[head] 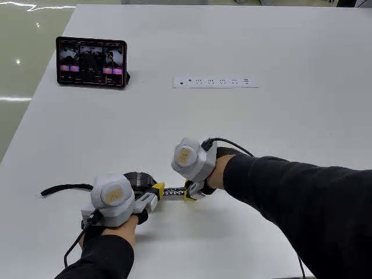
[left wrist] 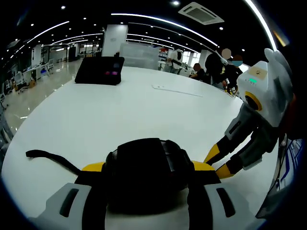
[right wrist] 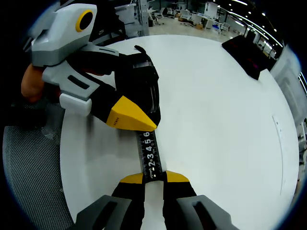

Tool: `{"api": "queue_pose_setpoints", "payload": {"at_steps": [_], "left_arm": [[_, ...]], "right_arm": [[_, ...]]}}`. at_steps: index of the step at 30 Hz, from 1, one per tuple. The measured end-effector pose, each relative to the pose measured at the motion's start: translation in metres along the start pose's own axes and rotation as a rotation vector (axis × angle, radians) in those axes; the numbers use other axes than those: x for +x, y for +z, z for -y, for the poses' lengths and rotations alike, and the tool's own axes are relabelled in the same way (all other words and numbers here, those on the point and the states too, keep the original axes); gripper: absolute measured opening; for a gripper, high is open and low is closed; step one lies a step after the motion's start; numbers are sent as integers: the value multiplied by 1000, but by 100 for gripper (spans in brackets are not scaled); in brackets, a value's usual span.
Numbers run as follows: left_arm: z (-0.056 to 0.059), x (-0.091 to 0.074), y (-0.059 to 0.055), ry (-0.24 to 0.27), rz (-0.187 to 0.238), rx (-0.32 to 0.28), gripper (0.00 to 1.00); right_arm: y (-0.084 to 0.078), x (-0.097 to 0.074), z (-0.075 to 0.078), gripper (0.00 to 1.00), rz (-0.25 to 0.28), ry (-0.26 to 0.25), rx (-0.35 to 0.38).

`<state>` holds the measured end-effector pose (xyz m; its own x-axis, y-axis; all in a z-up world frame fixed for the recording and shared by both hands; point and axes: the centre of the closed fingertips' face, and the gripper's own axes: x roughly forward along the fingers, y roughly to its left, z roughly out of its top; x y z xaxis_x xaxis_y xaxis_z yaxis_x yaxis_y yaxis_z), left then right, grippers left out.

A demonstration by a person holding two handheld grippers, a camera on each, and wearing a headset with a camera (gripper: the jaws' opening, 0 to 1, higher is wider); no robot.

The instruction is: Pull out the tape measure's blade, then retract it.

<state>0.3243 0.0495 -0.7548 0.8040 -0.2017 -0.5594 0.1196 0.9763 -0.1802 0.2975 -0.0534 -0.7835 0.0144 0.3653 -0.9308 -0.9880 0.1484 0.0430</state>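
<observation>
The black tape measure case point(left wrist: 146, 170) sits clamped between the jaws of my left gripper point(left wrist: 148, 167); it lies on the white table point(head: 232, 116) at the front left point(head: 139, 181). Its wrist strap point(head: 65, 188) trails off to the left. A short stretch of the blade point(right wrist: 147, 154), with numbers up to 6 showing, runs from the case point(right wrist: 141, 79) to my right gripper point(right wrist: 153, 178), which is shut on the blade's end. In the head view the blade point(head: 173, 190) spans the small gap between the left gripper point(head: 152, 193) and the right gripper point(head: 192, 192).
A tablet point(head: 91, 61) stands propped at the back left of the table. A white power strip point(head: 215, 82) lies flat at the back centre. The table's left edge drops to a glossy floor point(head: 23, 64). People stand in the distance point(left wrist: 225, 62).
</observation>
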Motion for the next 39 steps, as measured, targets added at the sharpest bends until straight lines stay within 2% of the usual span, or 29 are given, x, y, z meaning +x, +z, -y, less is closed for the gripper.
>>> {"api": "queue_pose_setpoints", "payload": {"at_steps": [3, 5, 39], "left_arm": [[0, -1, 0, -7, -1, -3, 64], [0, -1, 0, -12, -2, -1, 64], [1, -2, -2, -18, -8, 22, 64]], "right_arm": [[1, 0, 0, 10, 9, 6, 8], [2, 1, 0, 10, 16, 9, 39], [20, 5, -8, 10, 58, 28, 32]]}}
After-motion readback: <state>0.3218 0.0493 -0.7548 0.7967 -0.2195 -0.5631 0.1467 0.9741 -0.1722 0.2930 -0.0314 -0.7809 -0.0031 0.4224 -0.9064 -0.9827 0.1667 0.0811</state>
